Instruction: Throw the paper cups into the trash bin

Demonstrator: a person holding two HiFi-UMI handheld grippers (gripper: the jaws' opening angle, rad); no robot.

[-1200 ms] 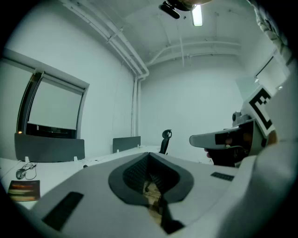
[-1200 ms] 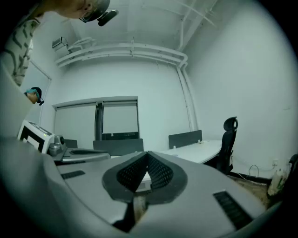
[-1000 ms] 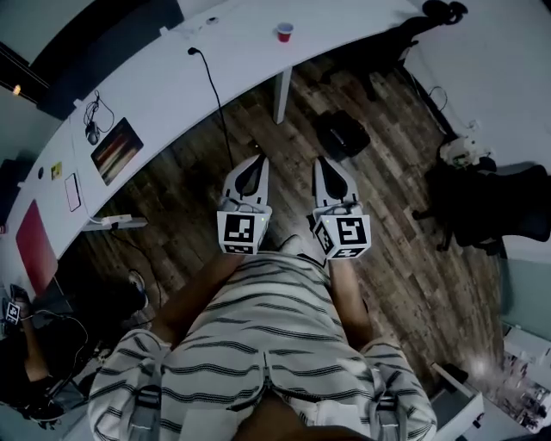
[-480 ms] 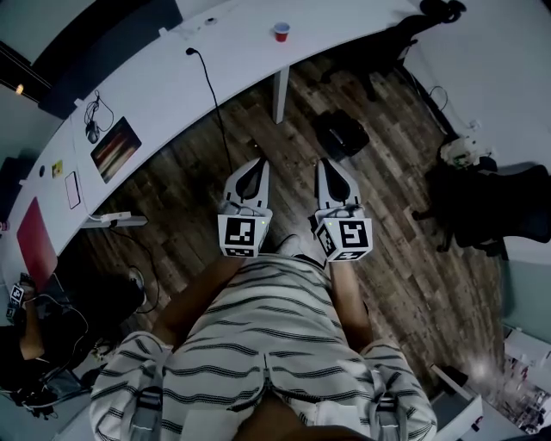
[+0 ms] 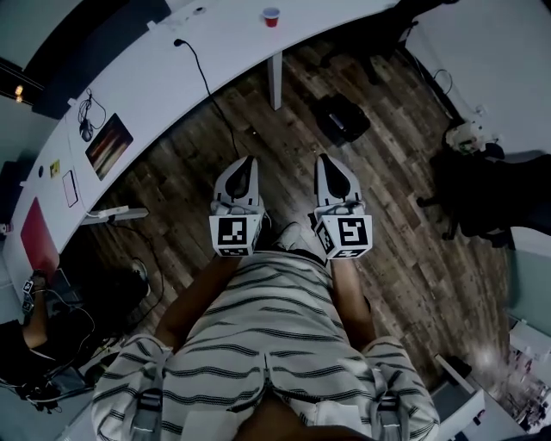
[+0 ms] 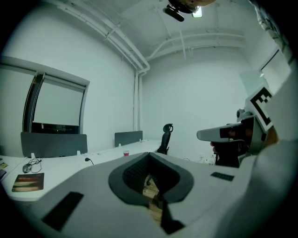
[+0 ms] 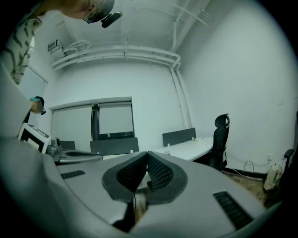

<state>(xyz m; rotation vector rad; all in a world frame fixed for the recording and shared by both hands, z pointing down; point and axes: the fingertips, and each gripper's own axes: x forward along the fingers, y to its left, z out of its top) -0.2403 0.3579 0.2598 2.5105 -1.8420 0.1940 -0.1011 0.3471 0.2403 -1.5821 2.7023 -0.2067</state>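
Left gripper (image 5: 244, 162) and right gripper (image 5: 325, 160), jaws pressed together on nothing, face a paper cup (image 5: 271, 16) on the counter (image 5: 234, 30) well ahead.

right gripper (image 7: 147, 154): closed, empty | office chair (image 7: 220, 138): right | desk (image 7: 188, 148): ahead

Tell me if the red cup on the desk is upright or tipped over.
Upright. The cup stands on the desk with its mouth facing up; the left gripper view shows it standing too.
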